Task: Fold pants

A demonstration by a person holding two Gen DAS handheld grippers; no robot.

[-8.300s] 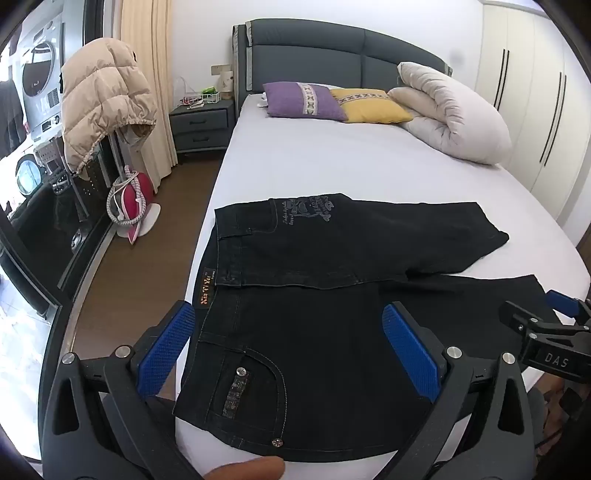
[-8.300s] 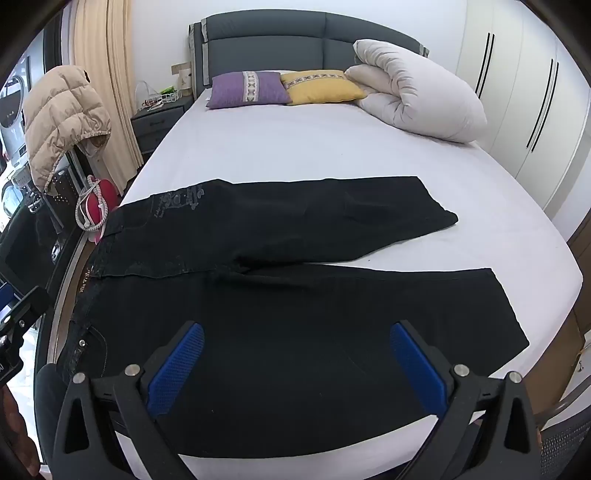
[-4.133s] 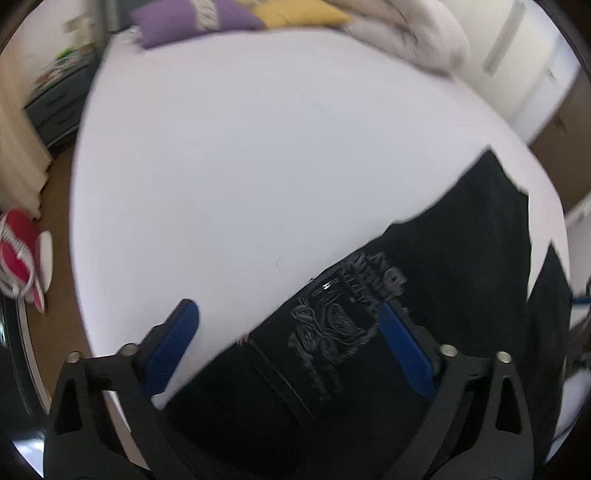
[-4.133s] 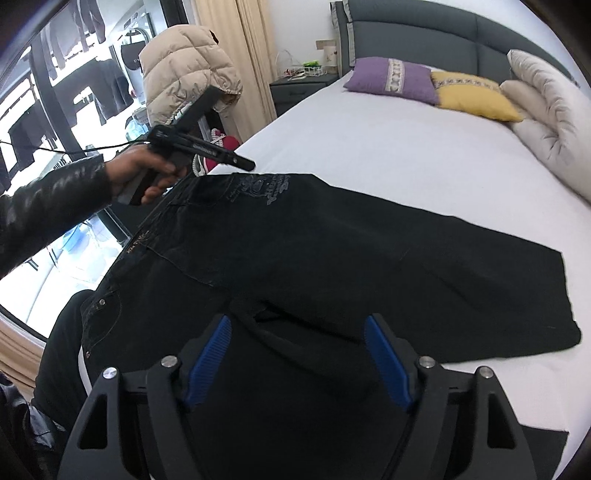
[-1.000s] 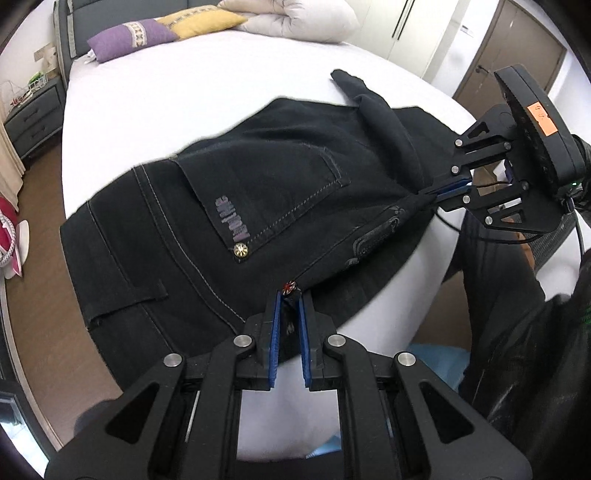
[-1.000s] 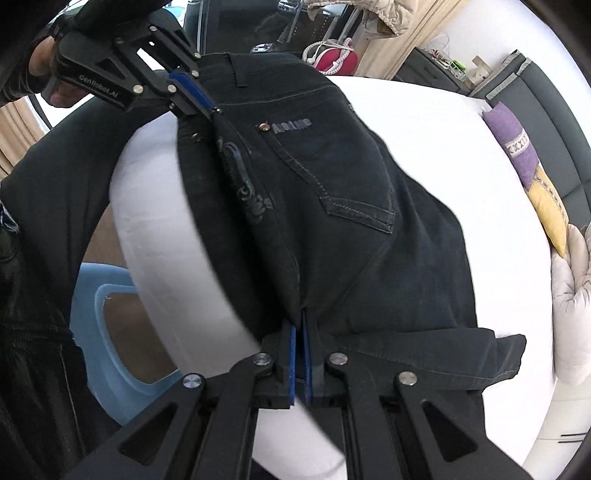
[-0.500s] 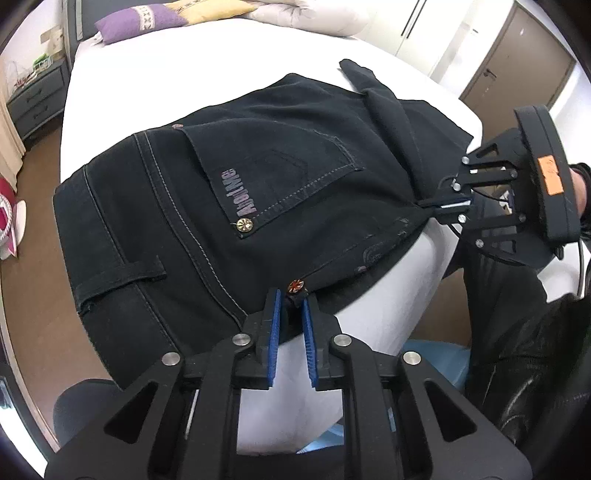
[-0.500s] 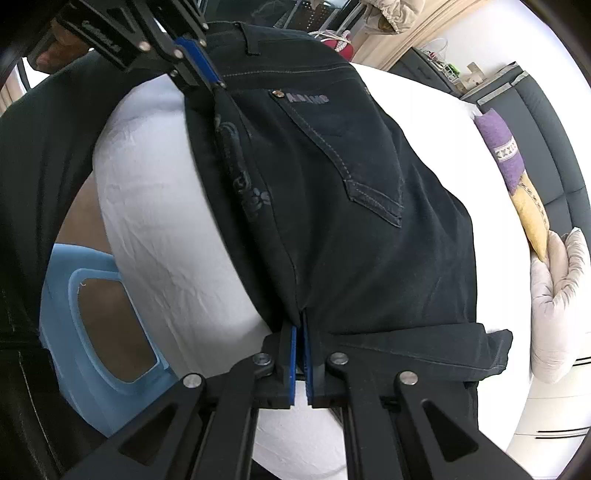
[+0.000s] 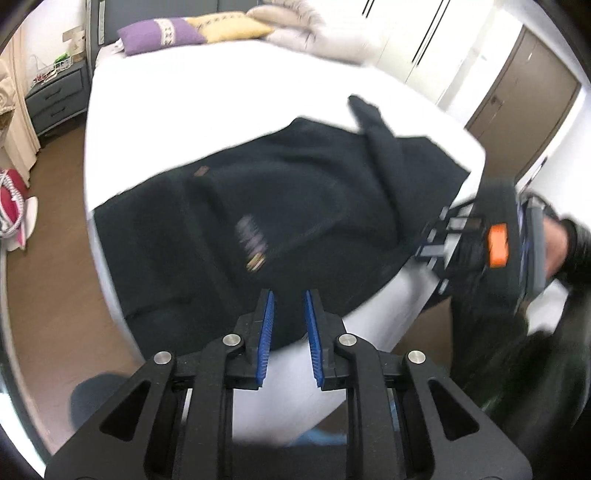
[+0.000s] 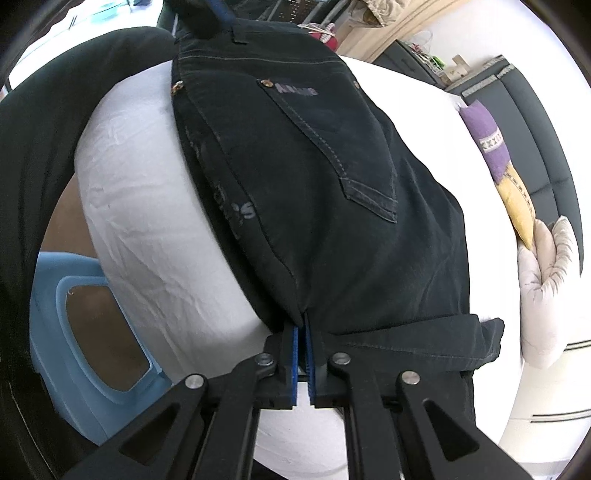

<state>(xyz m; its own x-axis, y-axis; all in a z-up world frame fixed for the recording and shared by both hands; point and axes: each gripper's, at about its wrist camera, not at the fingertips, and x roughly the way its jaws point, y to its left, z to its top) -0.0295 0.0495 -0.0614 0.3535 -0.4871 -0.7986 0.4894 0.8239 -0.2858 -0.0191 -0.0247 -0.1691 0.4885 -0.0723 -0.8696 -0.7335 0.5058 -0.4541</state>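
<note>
1. Here, the black pants (image 10: 332, 184) lie folded in half lengthwise on the white bed (image 10: 147, 206), back pocket up, spread along the near edge of the mattress, with part of the fabric draped over that edge.
2. The left claw (image 9: 289, 332) has just been opening; its blue pads (image 9: 266, 332) now stand apart with a clear gap. The pants' edge shows dark behind that gap, but the pads do not press on it, so the cloth is let go.
3. The right claw (image 10: 302, 354) is clenched on the pants, near where the seat runs into the legs; cloth bunches into the narrow slit between its blue pads.
4. In the left wrist view the right claw (image 9: 436, 243) appears blurred at the right, touching the pants at the bed's edge, with a hand (image 9: 554, 247) in a dark sleeve behind it.
5. A purple pillow (image 9: 162, 33) and a yellow pillow (image 9: 229, 29) sit at the head of the bed, beside a rolled white duvet (image 9: 295, 22).
6. A light blue plastic stool (image 10: 74, 332) stands on the brown floor just beside the bed.
</note>
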